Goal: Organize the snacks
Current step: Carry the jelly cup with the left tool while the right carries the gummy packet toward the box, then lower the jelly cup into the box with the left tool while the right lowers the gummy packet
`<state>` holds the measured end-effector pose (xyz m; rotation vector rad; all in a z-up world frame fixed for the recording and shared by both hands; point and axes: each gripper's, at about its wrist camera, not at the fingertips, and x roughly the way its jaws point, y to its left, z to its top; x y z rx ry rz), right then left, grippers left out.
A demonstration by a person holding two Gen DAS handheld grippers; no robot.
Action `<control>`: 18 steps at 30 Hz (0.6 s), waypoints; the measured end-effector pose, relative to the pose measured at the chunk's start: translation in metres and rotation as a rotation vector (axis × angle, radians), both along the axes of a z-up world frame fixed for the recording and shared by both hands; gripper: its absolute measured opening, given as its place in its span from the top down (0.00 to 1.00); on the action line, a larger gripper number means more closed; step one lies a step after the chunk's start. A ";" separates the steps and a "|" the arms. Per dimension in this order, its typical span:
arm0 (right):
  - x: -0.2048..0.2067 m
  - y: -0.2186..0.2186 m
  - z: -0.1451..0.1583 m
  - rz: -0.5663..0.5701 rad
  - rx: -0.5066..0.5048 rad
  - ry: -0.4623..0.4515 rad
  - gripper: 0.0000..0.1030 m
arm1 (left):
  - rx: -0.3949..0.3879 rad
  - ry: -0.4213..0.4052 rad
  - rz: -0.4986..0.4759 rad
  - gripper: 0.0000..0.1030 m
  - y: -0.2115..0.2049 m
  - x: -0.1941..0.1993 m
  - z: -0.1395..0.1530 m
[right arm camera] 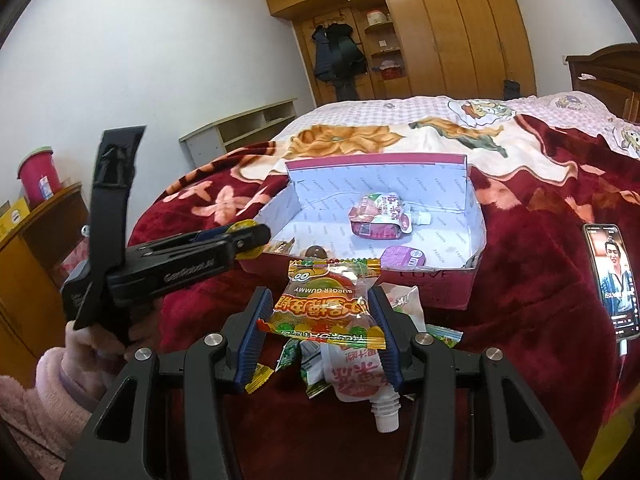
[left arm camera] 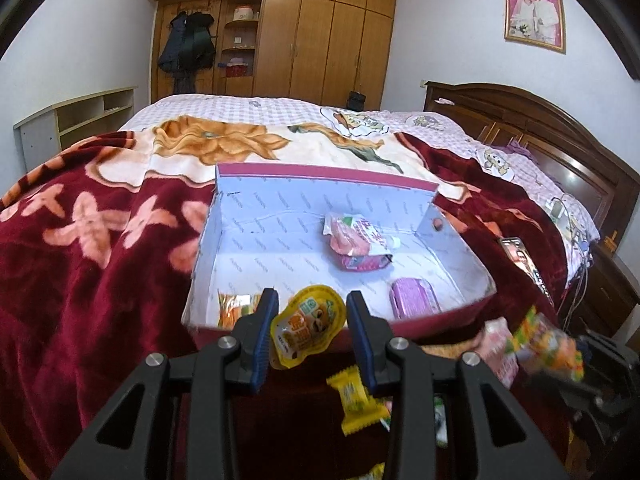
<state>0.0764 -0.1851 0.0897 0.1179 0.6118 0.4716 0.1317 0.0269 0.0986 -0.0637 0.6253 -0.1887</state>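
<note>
My left gripper (left arm camera: 312, 306) is shut on a yellow jelly cup (left arm camera: 308, 324), just over the near rim of the red box (left arm camera: 320, 170) with a white inside. The right wrist view shows that left gripper (right arm camera: 252, 238) from the side at the box's (right arm camera: 436, 284) near left corner. My right gripper (right arm camera: 320, 304) is shut on a colourful burger gummy pack (right arm camera: 324, 306), held above the blanket in front of the box. Inside the box lie a pink spout pouch (right arm camera: 380, 216), a purple jelly cup (right arm camera: 402, 257) and a brown ball (right arm camera: 315, 252).
Loose snacks lie on the red blanket under my grippers: a yellow candy (left arm camera: 354, 400), a pink spout pouch (right arm camera: 360, 384) and green wrapped sweets (right arm camera: 308, 364). A lit phone (right arm camera: 610, 280) rests right of the box. A wooden nightstand (right arm camera: 36, 236) stands at the left, beyond a pink sleeve (right arm camera: 44, 400).
</note>
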 end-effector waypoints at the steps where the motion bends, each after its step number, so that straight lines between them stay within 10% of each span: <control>1: 0.001 0.000 0.000 -0.003 0.000 0.003 0.51 | 0.002 0.002 0.002 0.64 -0.001 0.004 -0.001; 18: 0.025 -0.008 0.000 -0.033 -0.033 0.023 0.51 | 0.038 0.031 0.021 0.64 -0.006 0.079 -0.014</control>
